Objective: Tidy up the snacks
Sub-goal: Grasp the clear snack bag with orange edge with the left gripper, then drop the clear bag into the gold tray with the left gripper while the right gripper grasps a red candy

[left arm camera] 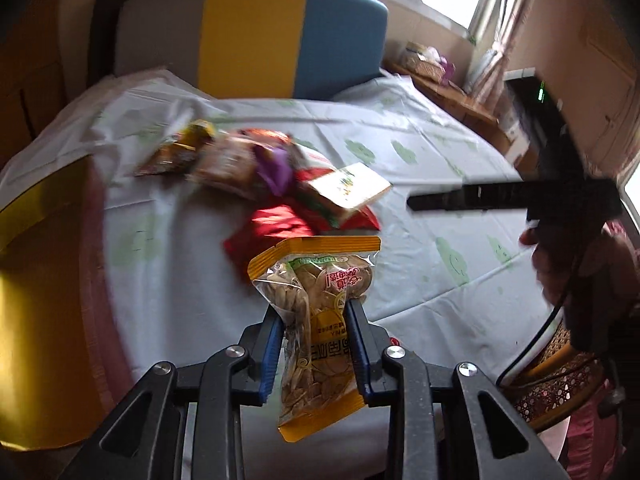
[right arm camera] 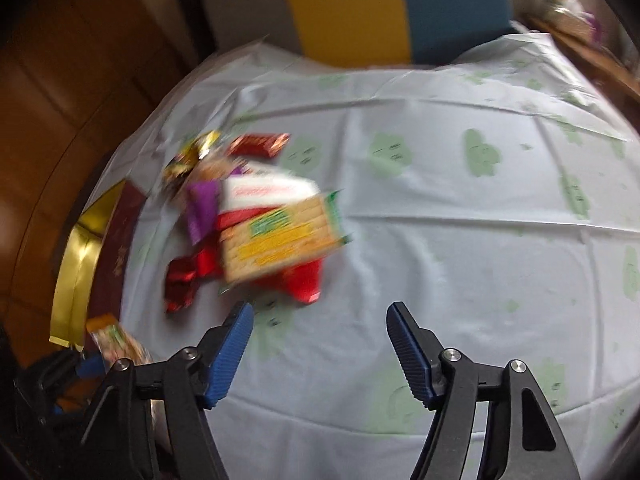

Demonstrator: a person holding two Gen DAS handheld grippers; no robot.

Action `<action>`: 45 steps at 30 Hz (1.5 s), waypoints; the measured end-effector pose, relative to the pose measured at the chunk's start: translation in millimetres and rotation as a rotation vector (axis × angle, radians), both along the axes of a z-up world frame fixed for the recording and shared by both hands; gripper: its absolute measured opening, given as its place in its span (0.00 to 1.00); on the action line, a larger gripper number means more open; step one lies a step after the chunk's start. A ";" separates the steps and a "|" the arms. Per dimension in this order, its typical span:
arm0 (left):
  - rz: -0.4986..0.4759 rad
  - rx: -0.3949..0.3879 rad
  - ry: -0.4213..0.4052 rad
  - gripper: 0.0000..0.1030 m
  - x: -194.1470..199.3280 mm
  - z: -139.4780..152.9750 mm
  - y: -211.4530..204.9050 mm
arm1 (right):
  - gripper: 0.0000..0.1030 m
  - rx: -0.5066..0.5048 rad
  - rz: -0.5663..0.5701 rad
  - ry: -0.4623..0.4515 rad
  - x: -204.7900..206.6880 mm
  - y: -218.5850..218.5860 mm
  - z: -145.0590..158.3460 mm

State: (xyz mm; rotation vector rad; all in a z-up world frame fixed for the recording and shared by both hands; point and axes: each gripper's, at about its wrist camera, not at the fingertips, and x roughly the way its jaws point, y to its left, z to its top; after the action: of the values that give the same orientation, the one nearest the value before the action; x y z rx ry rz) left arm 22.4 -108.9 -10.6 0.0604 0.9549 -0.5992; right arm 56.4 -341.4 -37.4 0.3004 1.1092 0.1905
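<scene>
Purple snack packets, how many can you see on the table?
1. The purple packet lies in the snack pile, on the left side of the pile beside the biscuit pack. More could be hidden underneath.

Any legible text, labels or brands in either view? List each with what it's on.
"!": ends a red Chinese line, upside down, on the seed packet in the left gripper; the characters are too unclear to quote.
Seed packet's orange band: large pale characters, partly hidden by the pads.
Cracker box: green and yellow labels, blurred.
White packet: red script, blurred.
Dark red box: gold marks, blurred.
</scene>
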 end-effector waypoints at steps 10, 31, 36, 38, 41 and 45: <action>0.277 -0.093 -0.046 0.30 25.5 27.5 106.9 | 0.69 0.156 0.030 0.070 23.2 80.2 -22.2; 0.600 -0.051 0.012 0.44 146.7 -3.9 178.0 | 0.39 0.117 -0.066 0.019 45.3 107.6 -46.3; 0.589 -0.021 -0.035 0.47 120.6 0.7 177.9 | 0.41 0.052 -0.038 -0.014 41.1 116.2 -44.7; 0.589 -0.005 -0.050 0.47 107.9 2.1 176.9 | 0.41 0.045 -0.038 -0.034 39.3 118.2 -45.8; 0.589 0.007 -0.053 0.47 90.5 0.7 177.2 | 0.41 0.043 -0.044 -0.073 33.7 118.2 -46.3; 0.595 0.003 -0.027 0.47 68.1 -6.7 179.6 | 0.40 0.049 -0.060 -0.101 28.3 116.4 -45.9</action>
State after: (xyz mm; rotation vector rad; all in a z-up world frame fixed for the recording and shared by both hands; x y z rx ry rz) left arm 90.5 70.7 -17.3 -0.2078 0.8912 -0.0466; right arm 84.7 -225.0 -83.3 0.3633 0.9950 0.1783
